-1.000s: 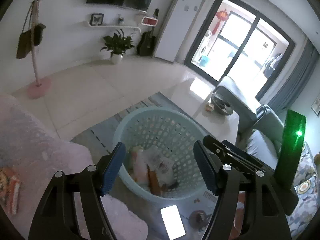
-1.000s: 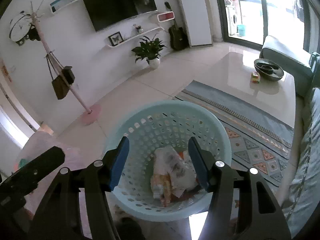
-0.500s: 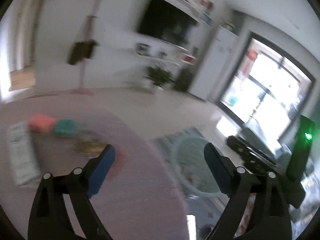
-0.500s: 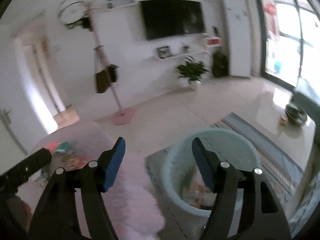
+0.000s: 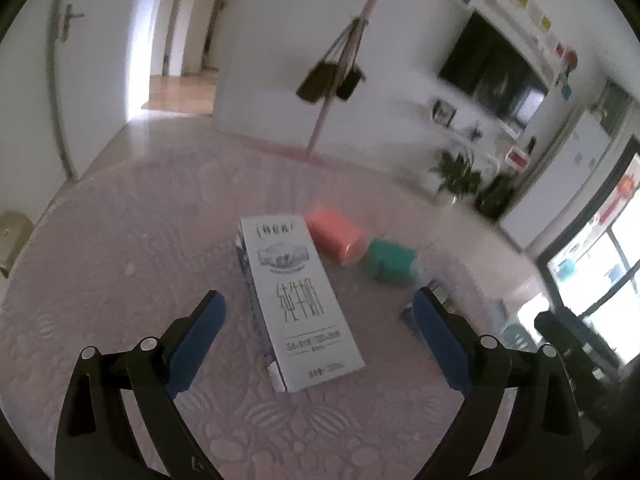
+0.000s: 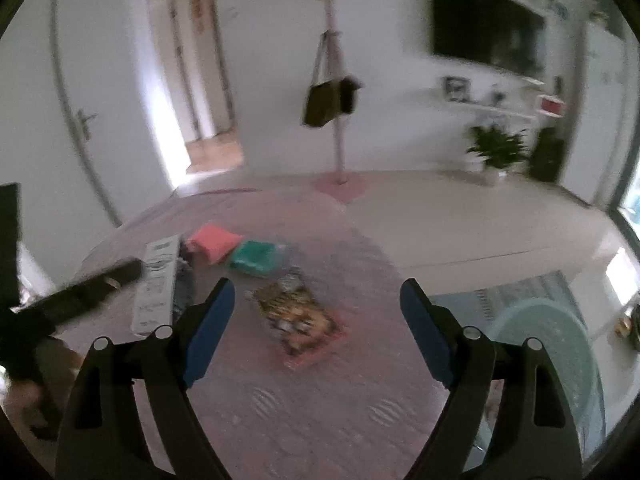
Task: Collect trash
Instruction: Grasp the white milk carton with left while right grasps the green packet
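A white milk carton (image 5: 301,299) lies flat on the pink tablecloth (image 5: 120,264), between the open jaws of my left gripper (image 5: 318,314). A coral pack (image 5: 335,235) and a teal pack (image 5: 391,261) lie beyond it. In the right wrist view my right gripper (image 6: 316,302) is open and empty above an orange snack wrapper (image 6: 299,316). The carton (image 6: 157,286), coral pack (image 6: 214,242) and teal pack (image 6: 256,258) lie to its left. The pale blue laundry basket (image 6: 556,344) stands on the floor to the right.
The round table's edge (image 6: 384,256) drops to a tiled floor. A coat stand with bags (image 6: 336,92) stands behind the table. A potted plant (image 6: 496,148) and TV (image 6: 486,36) are at the far wall. The left gripper's arm (image 6: 76,292) shows at the left.
Both grippers swung left from above the basket to over the table. The left one now frames the milk carton, the right one the snack wrapper. Both stayed open.
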Tool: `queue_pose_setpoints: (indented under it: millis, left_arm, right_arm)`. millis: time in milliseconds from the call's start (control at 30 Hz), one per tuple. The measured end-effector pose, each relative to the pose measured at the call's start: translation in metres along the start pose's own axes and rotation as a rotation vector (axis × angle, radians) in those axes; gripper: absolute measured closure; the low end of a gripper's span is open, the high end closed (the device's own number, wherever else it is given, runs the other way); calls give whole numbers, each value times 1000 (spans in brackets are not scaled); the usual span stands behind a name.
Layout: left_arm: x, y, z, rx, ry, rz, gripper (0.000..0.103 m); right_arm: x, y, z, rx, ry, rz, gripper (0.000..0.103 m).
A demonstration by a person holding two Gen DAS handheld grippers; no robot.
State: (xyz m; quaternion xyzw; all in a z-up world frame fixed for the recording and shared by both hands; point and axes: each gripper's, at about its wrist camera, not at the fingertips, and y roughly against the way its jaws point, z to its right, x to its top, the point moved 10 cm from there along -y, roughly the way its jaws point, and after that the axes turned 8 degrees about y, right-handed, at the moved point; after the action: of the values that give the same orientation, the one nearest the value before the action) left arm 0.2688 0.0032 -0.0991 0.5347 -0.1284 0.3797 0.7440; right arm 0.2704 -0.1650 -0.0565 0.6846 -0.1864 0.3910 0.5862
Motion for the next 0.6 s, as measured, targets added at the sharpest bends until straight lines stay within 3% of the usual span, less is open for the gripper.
queue_pose_setpoints:
  millis: [67, 333, 400, 500, 600]
  left_arm:
    - [-5, -17, -1, 44, -22, -24, 11]
    - [-7, -55, -16, 70, 1, -110, 13]
    - [-5, -57, -19, 84, -11, -110, 17]
    - [-5, -63, -23, 103, -31, -124, 35]
    - [-5, -64, -25, 86, -33, -132, 39]
  right_arm:
    - [6, -15, -4, 23, -1, -29, 23]
    - [18, -76, -11, 123, -42, -164, 23]
    - [16, -87, -16, 146, -52, -191, 23]
    - [18, -100, -23, 177, -64, -212, 23]
    - [20, -110, -30, 191, -71, -229, 23]
